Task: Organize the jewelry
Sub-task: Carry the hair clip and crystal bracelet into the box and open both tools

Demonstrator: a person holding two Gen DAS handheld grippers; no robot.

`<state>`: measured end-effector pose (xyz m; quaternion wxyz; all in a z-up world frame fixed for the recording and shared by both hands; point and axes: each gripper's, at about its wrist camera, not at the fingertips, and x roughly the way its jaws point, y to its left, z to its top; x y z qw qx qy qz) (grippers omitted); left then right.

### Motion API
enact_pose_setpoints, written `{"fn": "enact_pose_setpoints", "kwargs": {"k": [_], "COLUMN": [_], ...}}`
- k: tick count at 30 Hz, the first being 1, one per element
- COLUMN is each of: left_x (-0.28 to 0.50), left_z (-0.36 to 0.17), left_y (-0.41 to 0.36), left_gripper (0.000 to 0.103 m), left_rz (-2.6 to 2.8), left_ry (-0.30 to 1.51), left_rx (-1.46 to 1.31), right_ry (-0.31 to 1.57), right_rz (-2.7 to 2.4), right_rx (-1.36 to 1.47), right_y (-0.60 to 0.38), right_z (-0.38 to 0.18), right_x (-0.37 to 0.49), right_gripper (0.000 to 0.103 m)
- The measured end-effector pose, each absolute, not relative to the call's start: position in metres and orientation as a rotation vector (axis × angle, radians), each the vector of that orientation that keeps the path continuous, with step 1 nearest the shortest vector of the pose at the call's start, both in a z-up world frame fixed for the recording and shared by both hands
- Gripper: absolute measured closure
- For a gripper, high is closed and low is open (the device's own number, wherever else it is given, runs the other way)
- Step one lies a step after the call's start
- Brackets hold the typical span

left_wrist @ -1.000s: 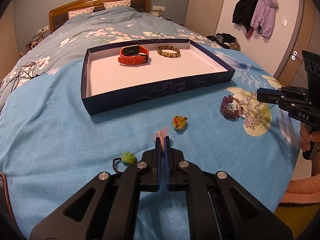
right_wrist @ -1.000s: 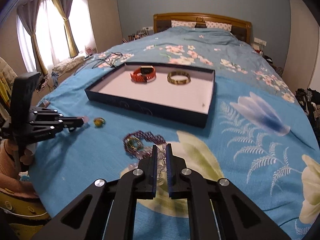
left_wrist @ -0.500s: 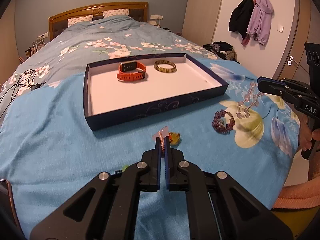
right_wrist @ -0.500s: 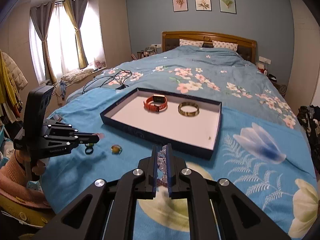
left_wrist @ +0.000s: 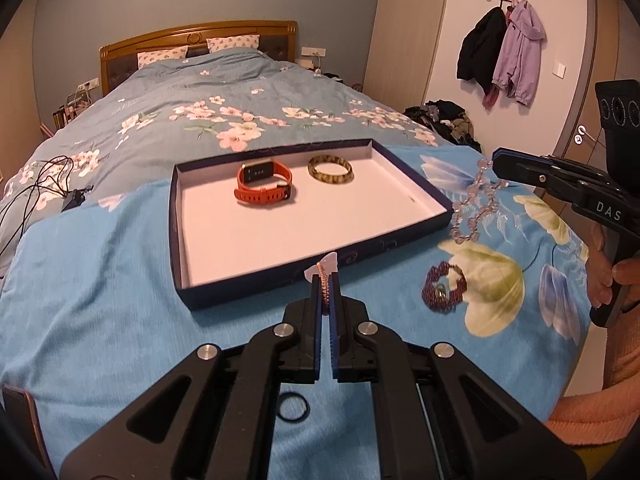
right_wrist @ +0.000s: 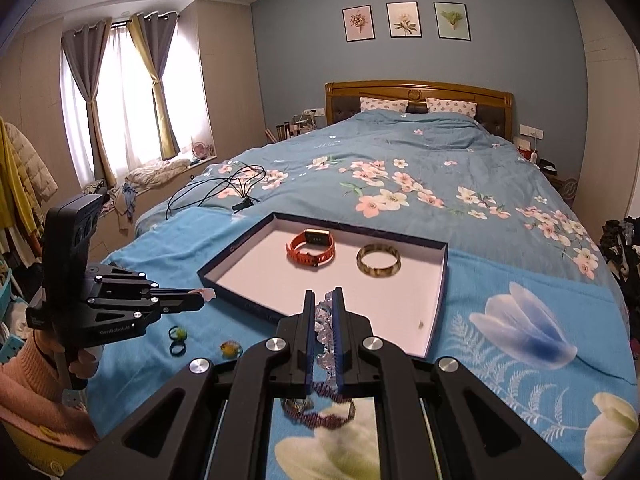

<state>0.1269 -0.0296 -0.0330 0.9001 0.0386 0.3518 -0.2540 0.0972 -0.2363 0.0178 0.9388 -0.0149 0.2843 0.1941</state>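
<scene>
Black hand-held gripper (left_wrist: 326, 280) with blue pads, silver screws; salmon sleeve (right_wrist: 36, 396).

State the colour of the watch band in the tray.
Orange-red watch; clearest in the left wrist view.

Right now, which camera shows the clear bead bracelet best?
The left wrist view: the clear bead bracelet dangles in full from the right gripper, beside the box. The right wrist view shows only a few beads pinched between that gripper's own fingers, the rest hidden.
</scene>
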Motion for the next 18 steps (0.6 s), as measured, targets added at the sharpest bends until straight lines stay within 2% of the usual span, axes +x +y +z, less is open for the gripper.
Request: {"fn": "enact_pose_setpoints", "kwargs": {"k": [18], "left_x": [0.175], "left_z": [-0.028], "left_y": [-0.037], "left_gripper": [0.1], "left_rz": [-0.508], "left_ry": [0.742], "left_rx": [0.074], "right_ry": [0.577], "right_rz": [0.4], "right_rx": [0.025], "right_y": [-0.234], "right_z": [0.02], "right_x": [0.149], "right_gripper": [0.097]}}
